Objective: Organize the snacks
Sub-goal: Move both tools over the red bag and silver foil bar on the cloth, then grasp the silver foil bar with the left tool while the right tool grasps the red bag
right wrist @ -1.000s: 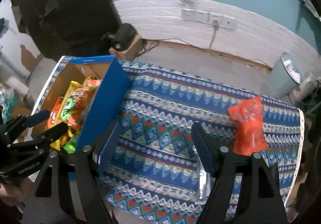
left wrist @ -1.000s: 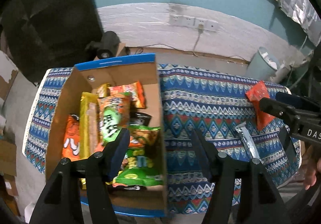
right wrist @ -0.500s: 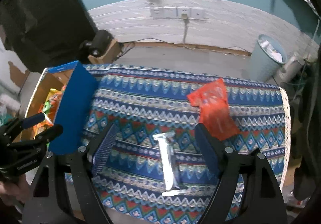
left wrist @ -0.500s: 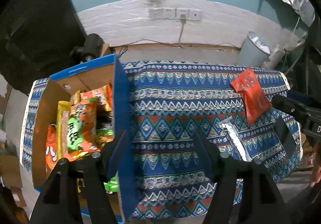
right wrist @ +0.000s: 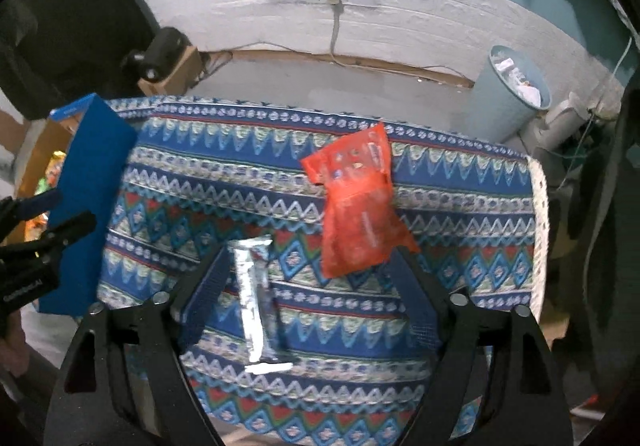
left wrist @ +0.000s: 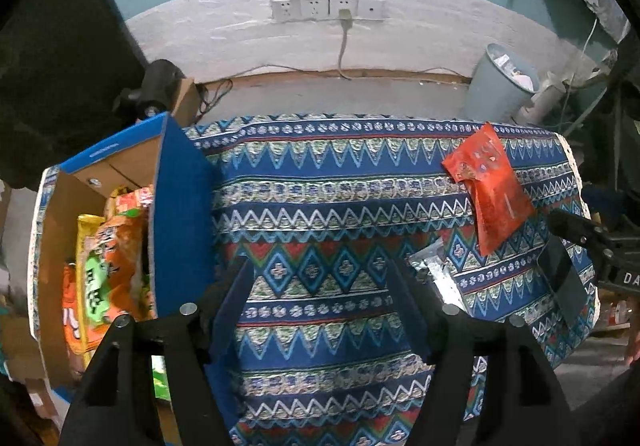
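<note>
Progress: most snacks already sit in the cardboard box (left wrist: 120,182) at the table's left edge. Two are left on the patterned tablecloth (left wrist: 320,190): a red snack packet (right wrist: 360,206) toward the far right corner and a silver foil bar (right wrist: 254,298) nearer the front edge. Right gripper (right wrist: 312,286) is spread wide, empty, over the bar, which lies between its fingers. Left gripper (left wrist: 320,298) is also released, holding nothing, over bare cloth beside the box. Hidden: the box's blue wall blocks most contents; packet labels unreadable, and the foil bar is half covered in the left view.
</note>
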